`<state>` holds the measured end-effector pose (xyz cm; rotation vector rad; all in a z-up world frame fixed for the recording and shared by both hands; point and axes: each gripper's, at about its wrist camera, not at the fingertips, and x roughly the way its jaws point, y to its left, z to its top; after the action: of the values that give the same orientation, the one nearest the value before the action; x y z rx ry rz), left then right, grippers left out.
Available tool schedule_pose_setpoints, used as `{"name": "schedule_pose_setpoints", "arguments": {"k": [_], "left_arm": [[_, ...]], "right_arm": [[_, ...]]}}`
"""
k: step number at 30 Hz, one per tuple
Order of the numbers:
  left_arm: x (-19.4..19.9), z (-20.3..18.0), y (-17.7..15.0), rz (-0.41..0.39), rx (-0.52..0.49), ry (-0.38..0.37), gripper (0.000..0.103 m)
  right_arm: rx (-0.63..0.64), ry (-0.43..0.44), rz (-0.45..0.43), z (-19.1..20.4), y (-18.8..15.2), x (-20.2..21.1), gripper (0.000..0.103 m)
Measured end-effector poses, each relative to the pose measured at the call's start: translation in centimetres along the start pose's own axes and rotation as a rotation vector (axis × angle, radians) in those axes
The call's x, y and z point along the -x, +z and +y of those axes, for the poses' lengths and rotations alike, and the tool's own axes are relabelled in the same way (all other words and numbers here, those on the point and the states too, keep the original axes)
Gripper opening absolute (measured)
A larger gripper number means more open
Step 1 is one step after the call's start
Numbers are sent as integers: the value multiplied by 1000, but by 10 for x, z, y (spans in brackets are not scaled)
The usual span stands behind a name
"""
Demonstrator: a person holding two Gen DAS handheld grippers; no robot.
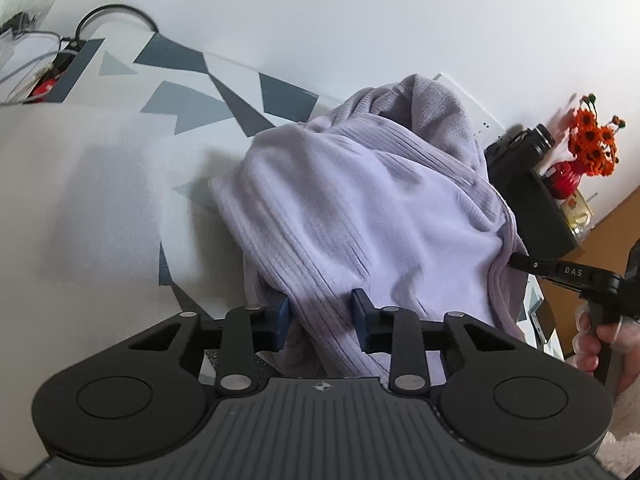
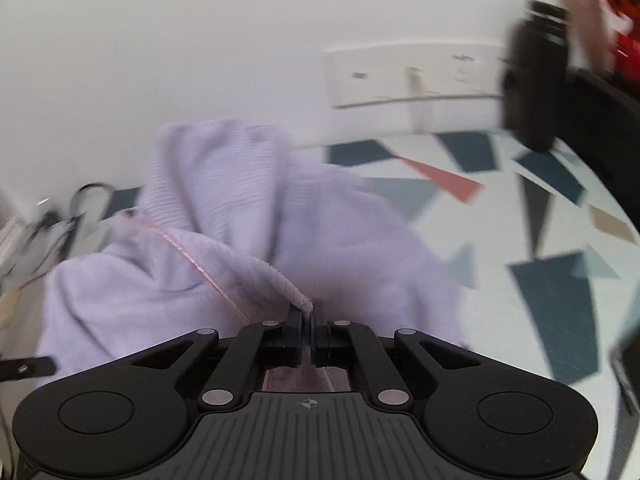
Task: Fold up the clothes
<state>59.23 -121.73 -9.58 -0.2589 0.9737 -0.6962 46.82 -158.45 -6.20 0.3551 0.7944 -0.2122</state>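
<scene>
A: Nearest, left gripper [image 1: 322, 322]: spread apart, blue fingertips [image 1: 282, 320] either side of a fold of the lilac ribbed garment [image 1: 360, 208]. Not clenched on it.

B: Confirmed. Right gripper [image 2: 306, 334]?

A: Clamped on the garment's ribbed hem edge [image 2: 280, 280], pinched between both pads. In the left wrist view, visible side-on at the right [image 1: 516, 261], gripping the cloth's right border, handle held by a hand [image 1: 592, 340].

B: Location of the garment?

A: Heaped on the tabletop [image 2: 500, 216], white with dark blue, grey and red triangular patches. Bunched, raised in the middle, a collar or hood fold [image 1: 432, 108] standing at the far end. Pinkish seam trim [image 2: 188, 256] along the edge leading to the right gripper. Right wrist view blurred by motion; fine detail unreadable.

B: Beyond the cloth?

A: Left of the heap, a plain white sheet [image 1: 80, 184] lying over the patterned surface. Far left, black cables [image 1: 112, 16] looped near the wall. Far right, a black box [image 1: 532, 204] with a dark cylindrical bottle [image 1: 540, 138] near it, then a red vase of orange flowers [image 1: 592, 144]. Behind the heap, a white wall socket panel [image 2: 412, 74] mounted on the white wall [image 1: 320, 8].
</scene>
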Motion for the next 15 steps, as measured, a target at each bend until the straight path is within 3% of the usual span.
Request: {"name": "schedule_pose_setpoints", "arguments": {"k": [6, 9, 15], "left_arm": [[3, -4, 1, 0, -19, -8, 27], [6, -7, 0, 3, -35, -13, 12], [16, -6, -2, -3, -39, 2, 14]], "right_arm": [[-42, -95, 47, -19, -18, -17, 3], [-13, -138, 105, -16, -31, -28, 3], [-48, -157, 157, -32, -46, -21, 1]]}}
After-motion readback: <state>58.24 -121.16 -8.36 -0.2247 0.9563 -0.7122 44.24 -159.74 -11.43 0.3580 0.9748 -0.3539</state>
